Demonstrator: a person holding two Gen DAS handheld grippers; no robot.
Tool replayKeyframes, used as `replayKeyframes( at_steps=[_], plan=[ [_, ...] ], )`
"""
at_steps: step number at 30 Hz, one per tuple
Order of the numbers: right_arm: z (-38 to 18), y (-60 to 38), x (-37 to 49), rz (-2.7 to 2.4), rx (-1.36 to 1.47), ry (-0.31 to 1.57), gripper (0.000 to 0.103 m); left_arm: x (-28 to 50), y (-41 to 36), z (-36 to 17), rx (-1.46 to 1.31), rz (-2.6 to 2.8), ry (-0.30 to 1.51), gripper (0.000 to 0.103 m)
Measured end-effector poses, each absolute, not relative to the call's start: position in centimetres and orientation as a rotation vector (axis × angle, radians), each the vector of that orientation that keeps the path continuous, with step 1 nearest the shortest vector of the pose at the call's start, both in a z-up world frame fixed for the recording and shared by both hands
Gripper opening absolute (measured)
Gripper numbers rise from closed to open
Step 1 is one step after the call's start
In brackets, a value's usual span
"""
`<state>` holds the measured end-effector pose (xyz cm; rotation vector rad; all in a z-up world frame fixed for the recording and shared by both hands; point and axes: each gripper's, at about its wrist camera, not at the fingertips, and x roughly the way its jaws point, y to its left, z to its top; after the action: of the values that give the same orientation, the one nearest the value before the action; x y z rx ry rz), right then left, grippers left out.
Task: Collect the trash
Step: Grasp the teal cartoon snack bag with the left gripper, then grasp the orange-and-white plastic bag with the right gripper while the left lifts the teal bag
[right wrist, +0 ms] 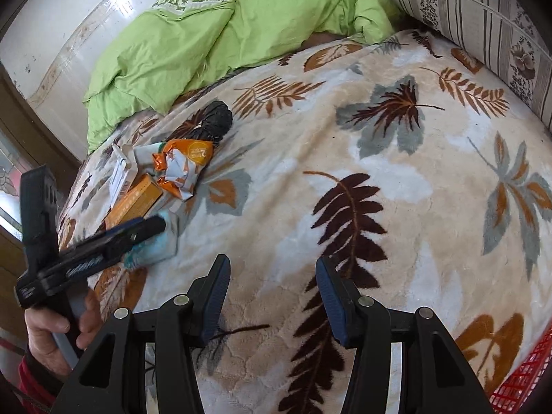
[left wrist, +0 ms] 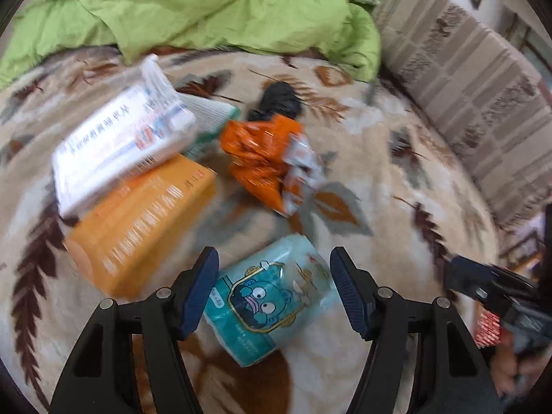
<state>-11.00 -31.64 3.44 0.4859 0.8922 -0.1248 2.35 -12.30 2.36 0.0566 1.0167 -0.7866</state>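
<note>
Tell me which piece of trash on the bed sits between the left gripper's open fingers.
The light-blue cartoon packet, between the left gripper fingers. The orange box, white pack and crumpled orange wrapper lie beyond.

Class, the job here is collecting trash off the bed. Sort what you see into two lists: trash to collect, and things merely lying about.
Trash to collect:
teal cartoon packet
orange box
white box
crumpled orange wrapper
black bag

Lying about:
green quilt
leaf-patterned blanket
striped pillow
red basket, possibly for the trash
</note>
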Motion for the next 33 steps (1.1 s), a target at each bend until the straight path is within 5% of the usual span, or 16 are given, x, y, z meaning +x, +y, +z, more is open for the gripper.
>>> replayKeyframes(
  at_steps=[12, 19, 24, 26, 33],
  plan=[
    [3.8, -32.2, -11.7, -0.160, 0.508, 0.866, 0.055, -2.2, -14.9, 0.8, 0.311, -0.783, 0.945, 0.073],
    [4.0, -32.5, -11.2, -0.172, 0.509, 0.862, 0.055, -1.6, -14.0, 1.4, 0.230, -0.684, 0.918, 0.035],
    [5.0, -31.4, -8.3, -0.118, 0.517, 0.865, 0.060, -1.0, -10.5, 3.6, 0.125, -0.588, 0.857, 0.034],
    [5.7, -30.5, -6.2, -0.089, 0.515, 0.847, 0.070, -0.7, -9.1, 4.4, 0.090, -0.549, 0.835, 0.034],
    [4.8, -26.5, 1.7, -0.066, 0.453, 0.846, 0.070, 0.7, -5.4, 5.4, 0.008, -0.426, 0.798, 0.034]
  ],
)
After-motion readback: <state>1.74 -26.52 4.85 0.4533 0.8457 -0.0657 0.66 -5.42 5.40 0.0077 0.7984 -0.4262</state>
